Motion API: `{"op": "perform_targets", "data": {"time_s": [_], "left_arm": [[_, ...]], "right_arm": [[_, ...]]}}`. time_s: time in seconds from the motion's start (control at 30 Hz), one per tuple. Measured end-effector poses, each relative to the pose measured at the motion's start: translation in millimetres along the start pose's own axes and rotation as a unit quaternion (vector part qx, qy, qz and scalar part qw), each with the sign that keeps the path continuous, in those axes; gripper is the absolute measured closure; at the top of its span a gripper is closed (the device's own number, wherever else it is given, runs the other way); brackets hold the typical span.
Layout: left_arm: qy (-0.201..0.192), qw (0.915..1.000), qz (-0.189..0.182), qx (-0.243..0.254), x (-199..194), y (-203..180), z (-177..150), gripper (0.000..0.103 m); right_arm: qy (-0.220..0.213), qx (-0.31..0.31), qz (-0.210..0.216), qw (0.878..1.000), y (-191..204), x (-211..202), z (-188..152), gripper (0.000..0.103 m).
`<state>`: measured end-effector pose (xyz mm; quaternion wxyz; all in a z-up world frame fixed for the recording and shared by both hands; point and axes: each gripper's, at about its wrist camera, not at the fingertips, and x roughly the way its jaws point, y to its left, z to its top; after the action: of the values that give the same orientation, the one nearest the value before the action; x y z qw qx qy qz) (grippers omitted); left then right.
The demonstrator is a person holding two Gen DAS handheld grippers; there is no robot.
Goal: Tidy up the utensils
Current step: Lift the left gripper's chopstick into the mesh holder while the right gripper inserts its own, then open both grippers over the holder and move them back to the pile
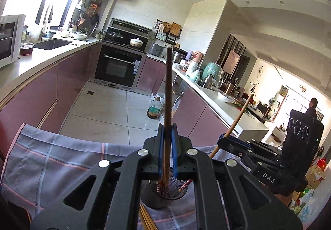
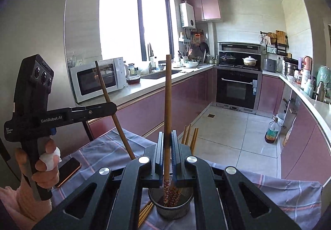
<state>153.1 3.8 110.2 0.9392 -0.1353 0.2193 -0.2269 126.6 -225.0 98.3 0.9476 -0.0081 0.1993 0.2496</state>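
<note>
A round metal mesh holder stands on a grey checked cloth and holds several chopsticks with red patterned ends. My left gripper is shut on a dark brown chopstick, held upright with its lower end in the holder. My right gripper is shut on a lighter brown chopstick, also upright over the holder. Each gripper shows in the other's view: the right one, the left one.
Loose bamboo chopsticks lie on the cloth beside the holder. A phone lies on the cloth at left. Pink kitchen cabinets, a microwave, an oven and an oil bottle on the floor lie beyond.
</note>
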Motion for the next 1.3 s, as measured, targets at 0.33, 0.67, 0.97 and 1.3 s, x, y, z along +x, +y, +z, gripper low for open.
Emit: {"op": "perform_targets", "data": {"time_s": [0.33, 0.67, 0.97, 1.3], "left_arm": [[0.094, 0.9950, 0.027, 0.022, 63.8, 3.4, -30.1, 0.096], [0.169, 0.9840, 0.040, 0.041, 113.4, 12.3, -59.3, 0.094], [0.174, 0.9828, 0.054, 0.026, 126.2, 31.5, -84.5, 0.082], [0.134, 0.9862, 0.095, 0.018, 85.9, 48.1, -108.0, 0.062]], "right_arm": [[0.101, -0.011, -0.005, 0.995, 2.6, 54.1, -31.6, 0.098], [0.155, 0.005, -0.019, 0.988, -3.6, 87.5, -44.4, 0.097], [0.152, 0.018, -0.031, 0.988, -3.3, 85.8, -59.0, 0.074], [0.124, 0.009, -0.036, 0.992, 10.0, 62.8, -68.9, 0.068]]}}
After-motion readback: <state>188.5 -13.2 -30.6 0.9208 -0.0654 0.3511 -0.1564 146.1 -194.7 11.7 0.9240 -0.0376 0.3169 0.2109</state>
